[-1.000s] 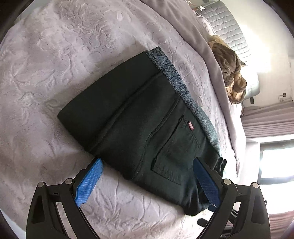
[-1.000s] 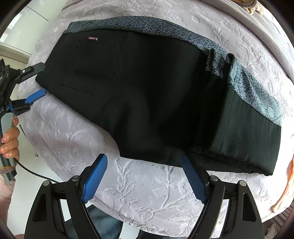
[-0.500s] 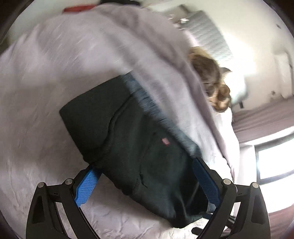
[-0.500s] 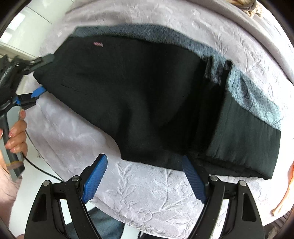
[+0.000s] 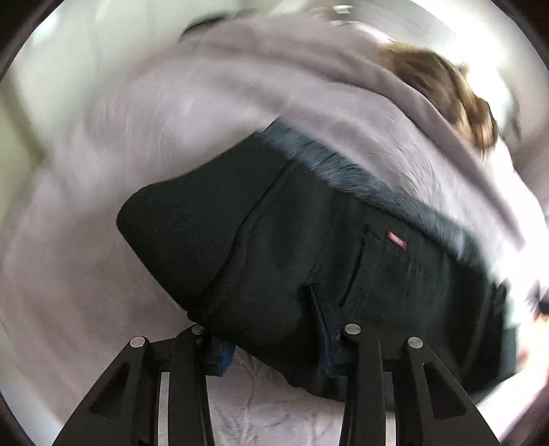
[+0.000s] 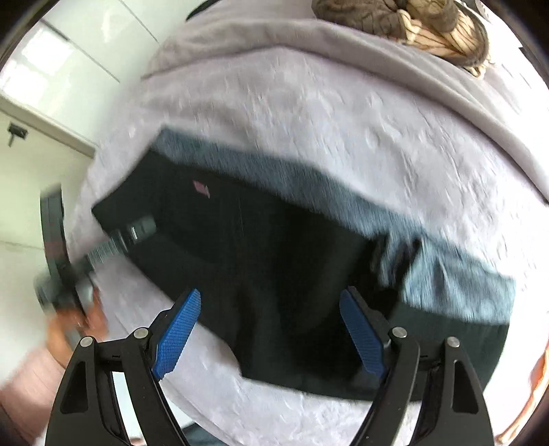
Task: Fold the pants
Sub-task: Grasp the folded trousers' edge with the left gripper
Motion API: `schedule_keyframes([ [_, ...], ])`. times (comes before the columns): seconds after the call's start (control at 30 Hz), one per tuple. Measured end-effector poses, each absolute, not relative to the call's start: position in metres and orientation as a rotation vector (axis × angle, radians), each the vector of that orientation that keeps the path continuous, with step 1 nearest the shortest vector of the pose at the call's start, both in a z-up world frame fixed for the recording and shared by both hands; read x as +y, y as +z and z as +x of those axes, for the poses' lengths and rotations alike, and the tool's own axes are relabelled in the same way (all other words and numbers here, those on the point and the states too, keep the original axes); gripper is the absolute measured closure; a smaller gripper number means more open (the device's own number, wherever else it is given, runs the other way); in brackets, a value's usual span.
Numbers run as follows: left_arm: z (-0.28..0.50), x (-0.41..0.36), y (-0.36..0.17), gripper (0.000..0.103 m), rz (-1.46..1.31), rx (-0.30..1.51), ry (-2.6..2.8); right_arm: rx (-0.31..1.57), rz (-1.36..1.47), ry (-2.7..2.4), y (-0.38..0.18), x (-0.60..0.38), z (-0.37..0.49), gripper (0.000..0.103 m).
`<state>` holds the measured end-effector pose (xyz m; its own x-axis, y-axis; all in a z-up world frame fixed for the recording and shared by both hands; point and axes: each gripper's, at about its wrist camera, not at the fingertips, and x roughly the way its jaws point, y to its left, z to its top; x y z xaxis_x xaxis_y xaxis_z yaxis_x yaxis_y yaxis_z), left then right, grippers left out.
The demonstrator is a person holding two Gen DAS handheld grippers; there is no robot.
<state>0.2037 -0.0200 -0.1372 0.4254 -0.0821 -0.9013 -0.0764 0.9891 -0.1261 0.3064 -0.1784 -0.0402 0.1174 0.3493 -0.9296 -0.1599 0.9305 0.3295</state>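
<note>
Bed (image 6: 343, 137) with a pale lilac embossed cover; both views are motion-blurred. A brown bundle (image 6: 405, 20) lies at the far edge of the bed, well apart from the pants.

Pants (image 5: 291, 247), black with a grey patterned waistband (image 6: 308, 192) and a small red label (image 5: 397, 239), lie folded flat on the bed cover, waistband on the side away from both cameras.

Left hand-held gripper (image 5: 274, 346): jaws drawn in narrow, clamped on the near edge of the pants, with the dark cloth bunched between the blue pads.

Right hand-held gripper (image 6: 271, 329): jaws spread wide, grasping nothing, its blue pads (image 6: 176, 332) over the pants' near edge; contact with the cloth cannot be judged. The other gripper shows blurred at the pants' left end.
</note>
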Motion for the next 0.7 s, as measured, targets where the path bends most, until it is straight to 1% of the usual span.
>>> schedule_keyframes([
  [0.13,0.199,-0.058,-0.126,0.064,0.12,1.042,0.032,1.433,0.259,0.478,-0.03,-0.156,0.343,0.017],
  [0.23,0.195,-0.06,-0.131,0.064,0.191,1.026,0.037,1.515,0.252,0.596,-0.026,-0.116,0.372,0.017],
  [0.37,0.197,-0.067,-0.129,0.064,0.235,1.005,0.038,1.647,0.171,0.733,-0.028,-0.043,0.4,0.017],
  [0.47,0.198,-0.069,-0.132,0.064,0.253,0.998,0.041,1.696,0.035,0.794,-0.034,0.014,0.412,0.017],
  [0.7,0.2,-0.068,-0.132,0.064,0.249,0.99,0.051,1.826,-0.233,0.839,-0.065,0.103,0.41,0.017],
])
